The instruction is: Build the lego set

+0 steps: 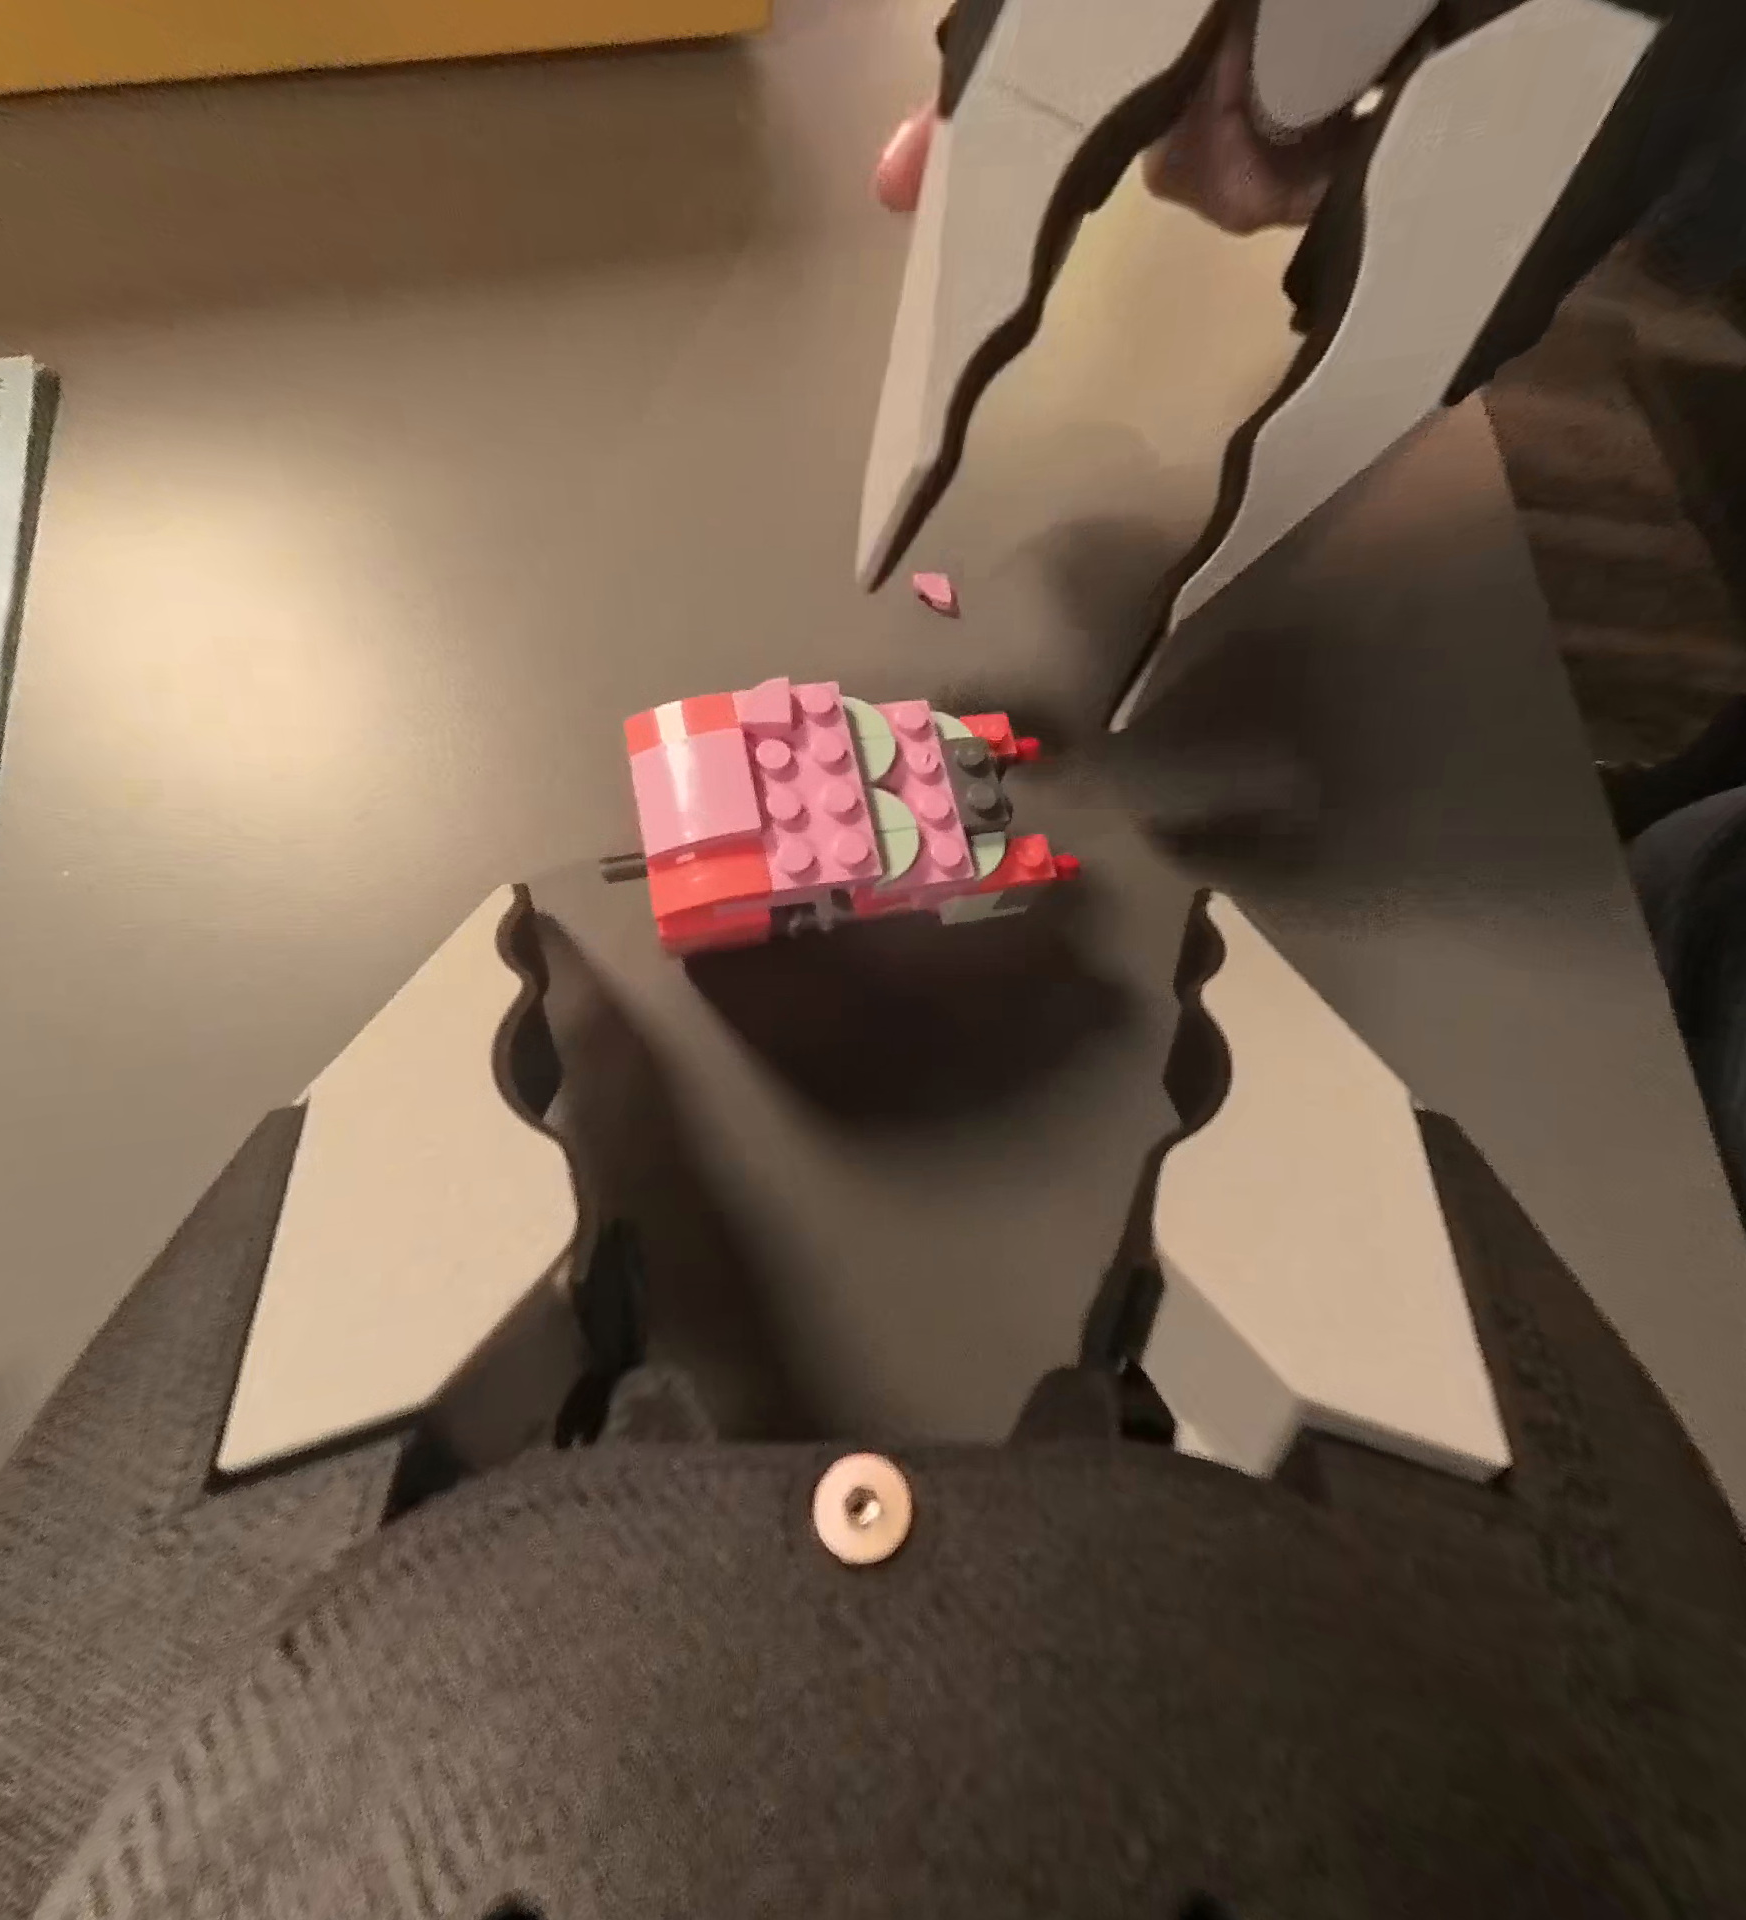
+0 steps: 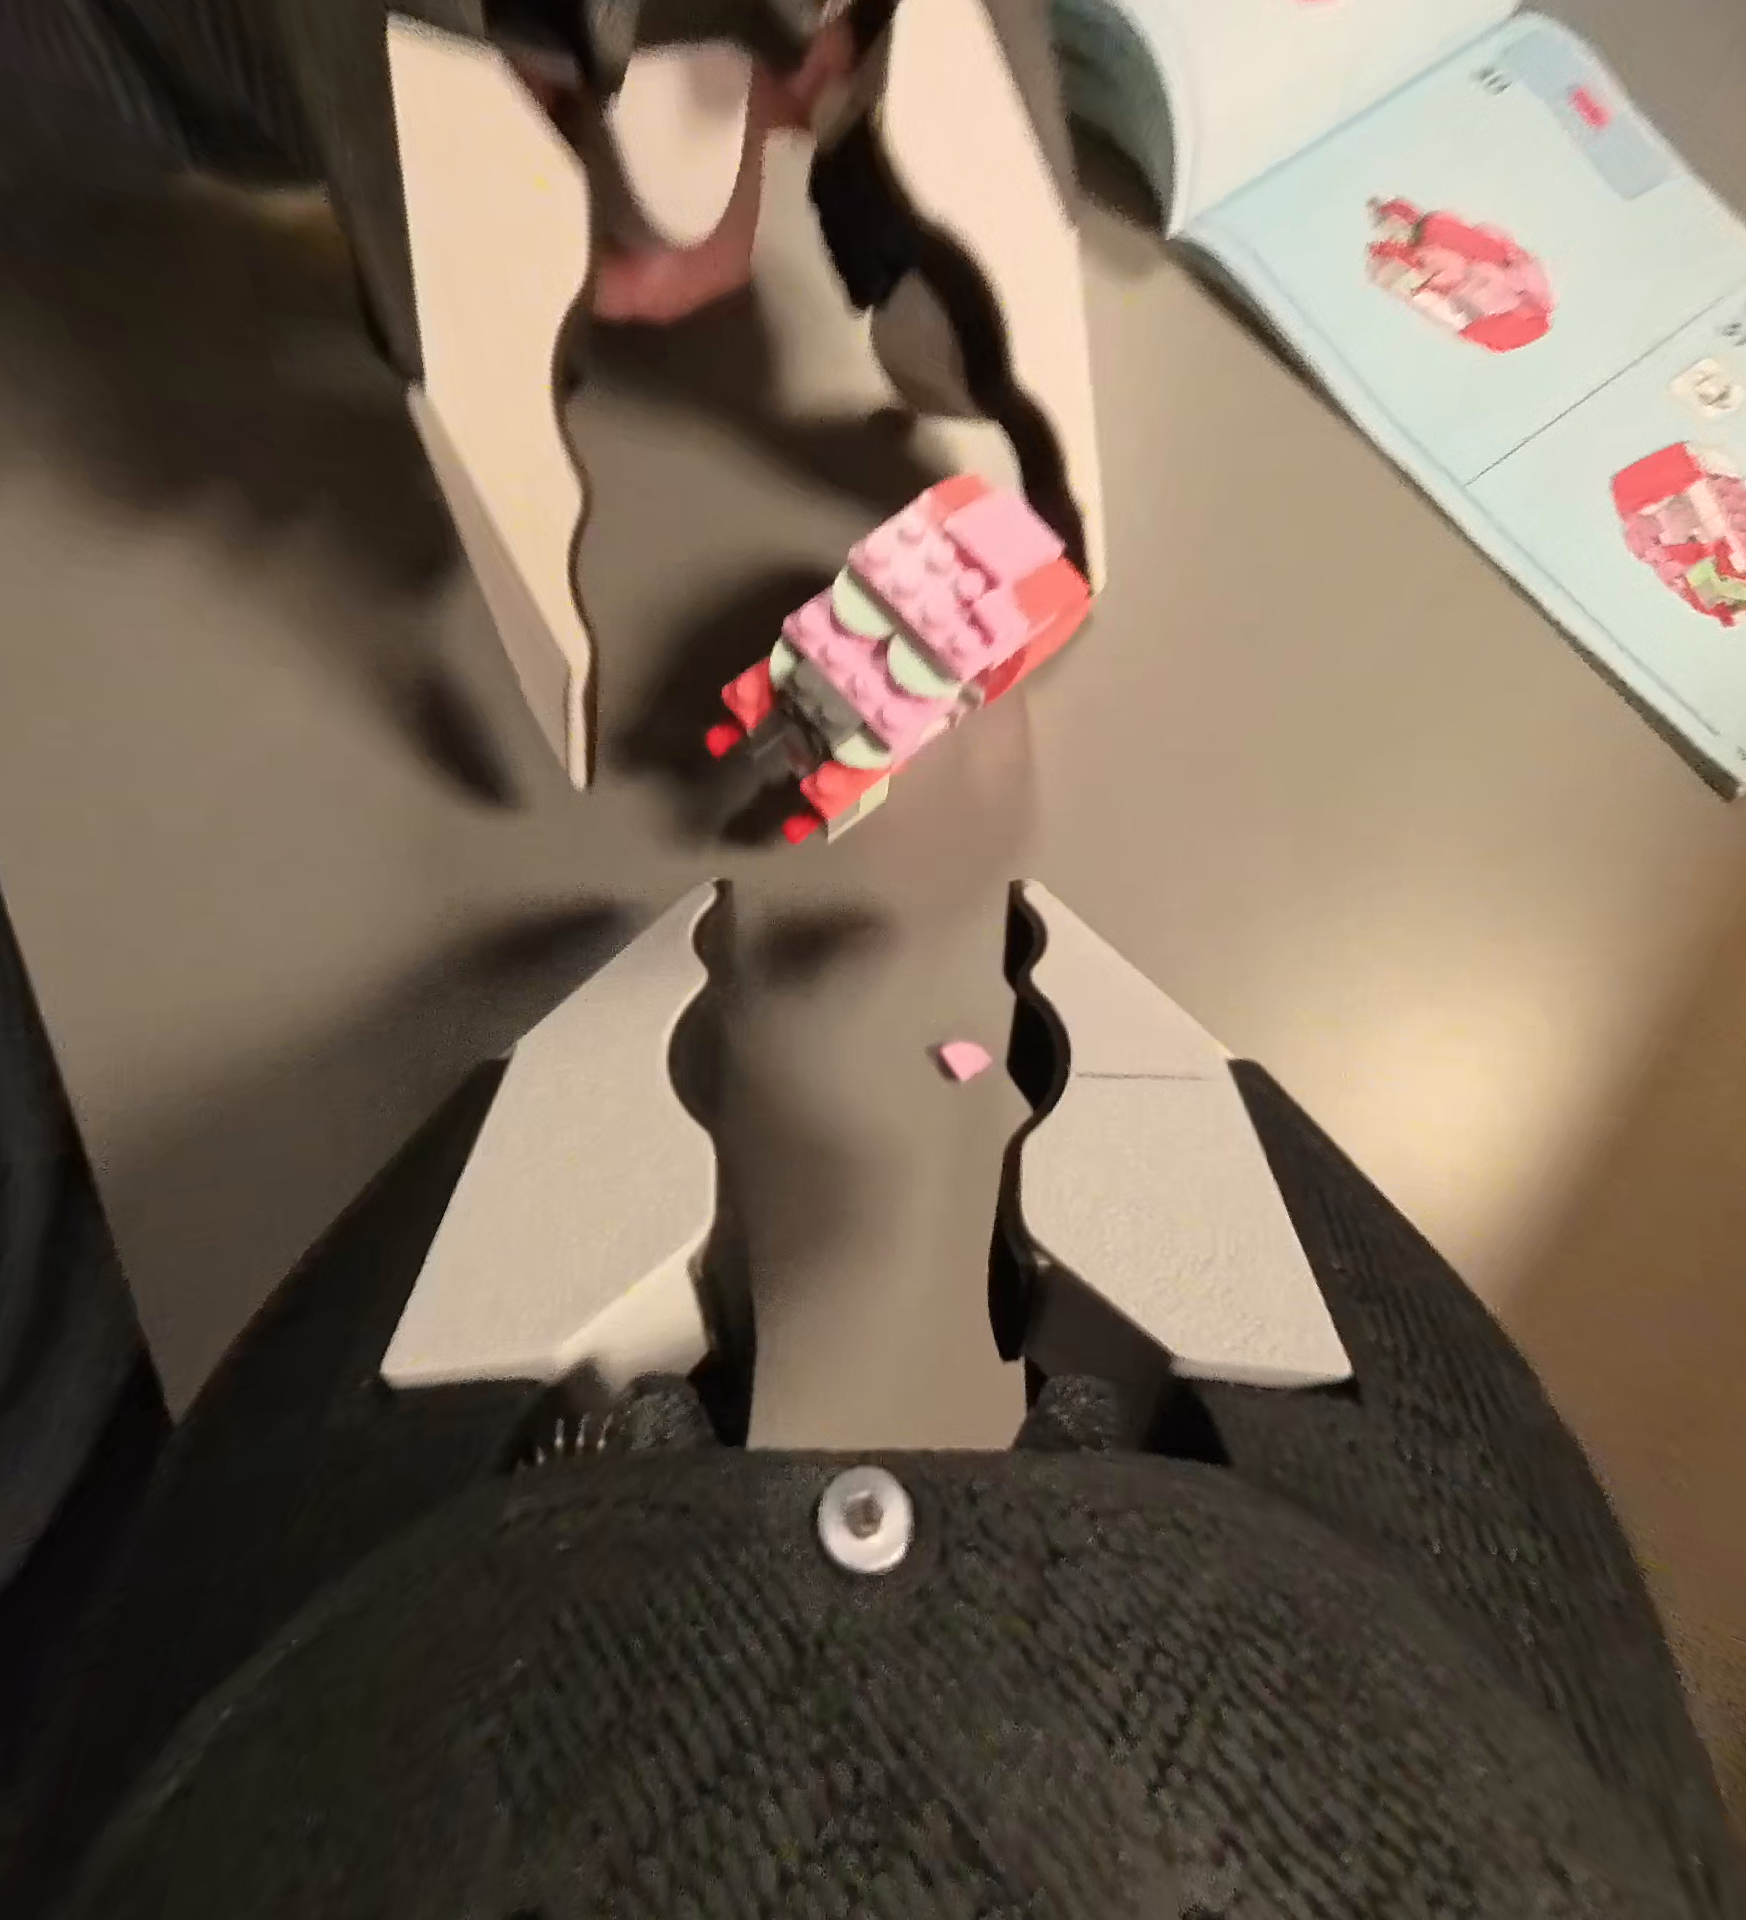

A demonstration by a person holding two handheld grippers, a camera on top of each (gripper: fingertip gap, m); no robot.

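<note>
On the far left of the grey tabletop (image 1: pixel 329 582) lies an open pale-blue booklet (image 2: pixel 1534 343) with pictures of a red and pink brick build. Next to the right comes the left gripper (image 1: pixel 864 899), its jaws spread wide and holding nothing; its fingertips sit just short of the brick model (image 1: pixel 827 816), which rests on the table apart from both pads. That model is a small block of pink studded plates, pale green half-rounds, red side pieces and a dark grey piece at one end. Beyond it, a small loose pink piece (image 1: pixel 936 592) lies near one fingertip of the right gripper (image 2: pixel 864 894), whose jaws stand parted and grip nothing; the piece lies on the table between its fingers, closer to one, with a gap to both pads. To the right, the table edge drops away to dark fabric. By my judgement, any pinch on so small a piece would need the pads squared to its flat sides, and the model steadied by its long red flanks.
</note>
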